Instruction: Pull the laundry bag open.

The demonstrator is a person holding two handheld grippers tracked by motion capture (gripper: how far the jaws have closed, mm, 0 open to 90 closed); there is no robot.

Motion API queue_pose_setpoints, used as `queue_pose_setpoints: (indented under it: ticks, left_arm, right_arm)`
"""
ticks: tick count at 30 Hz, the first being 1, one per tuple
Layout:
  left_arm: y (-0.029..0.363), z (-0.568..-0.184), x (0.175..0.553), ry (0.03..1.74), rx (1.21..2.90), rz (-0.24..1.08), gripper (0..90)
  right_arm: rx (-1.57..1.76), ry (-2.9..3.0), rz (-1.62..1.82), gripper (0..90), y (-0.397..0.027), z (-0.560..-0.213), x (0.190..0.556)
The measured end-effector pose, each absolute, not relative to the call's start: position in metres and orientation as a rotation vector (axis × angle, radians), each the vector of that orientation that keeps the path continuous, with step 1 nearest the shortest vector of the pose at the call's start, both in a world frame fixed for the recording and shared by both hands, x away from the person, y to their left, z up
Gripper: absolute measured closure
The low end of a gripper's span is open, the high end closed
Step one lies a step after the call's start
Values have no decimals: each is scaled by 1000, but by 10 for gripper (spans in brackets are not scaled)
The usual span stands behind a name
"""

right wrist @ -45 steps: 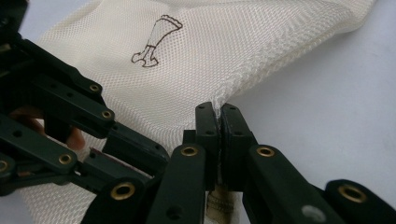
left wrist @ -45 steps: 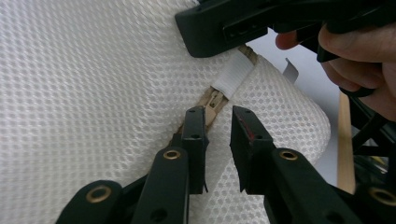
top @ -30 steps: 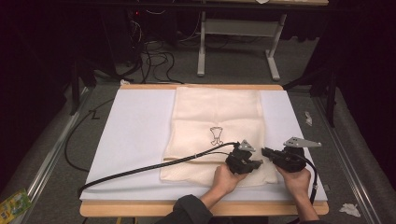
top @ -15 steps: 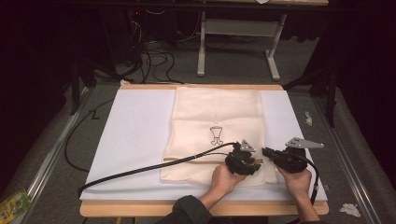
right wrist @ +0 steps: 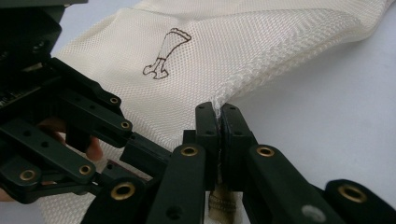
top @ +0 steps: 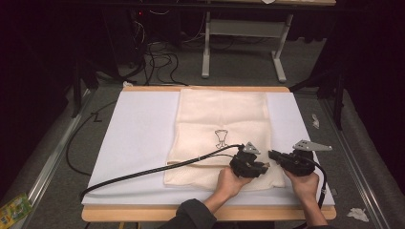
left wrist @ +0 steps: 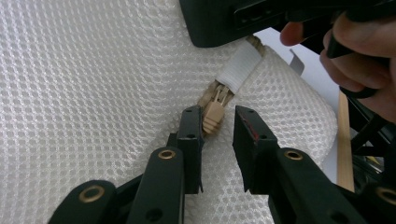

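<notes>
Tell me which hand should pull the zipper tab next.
Left. The left gripper has its fingers open around the zipper tab, while the right gripper is shut on the mesh bag edge, anchoring it.

My left claw [left wrist: 218,122] stands parted, its jaws just closing; my right claw [right wrist: 219,116], just beside it, is clamped tight.

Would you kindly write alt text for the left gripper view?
The left gripper's two black jaws stand apart around a small beige plastic zipper pull on a cream mesh fabric bag. Above, a hand holds the other black gripper at the bag's edge.
</notes>
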State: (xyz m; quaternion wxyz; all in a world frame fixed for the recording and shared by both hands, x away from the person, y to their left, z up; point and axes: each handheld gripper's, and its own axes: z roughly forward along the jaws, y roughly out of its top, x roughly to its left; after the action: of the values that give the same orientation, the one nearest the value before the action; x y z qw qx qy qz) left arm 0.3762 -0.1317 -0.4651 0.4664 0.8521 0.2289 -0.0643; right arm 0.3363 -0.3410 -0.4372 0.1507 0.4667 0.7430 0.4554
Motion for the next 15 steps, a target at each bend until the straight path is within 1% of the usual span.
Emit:
queue_pose_setpoints:
  ticks: [5,9,11,15]
  left_arm:
    - [-132,-466,376,567,2079,-179,708]
    - [-132,-464,373,551,2082,-156,709]
    - [-131,-463,370,537,2088,-122,721]
    - [-133,-465,369,543,2083,-151,771]
  right_arm:
    - [1337,2133,1306,885,-341,-438,337]
    - [1335,2129,1307,885,-341,-439,337]
    - [1337,2129,1307,885,-342,-439,337]
    - [1331,2135,1302,885,-341,-439,337]
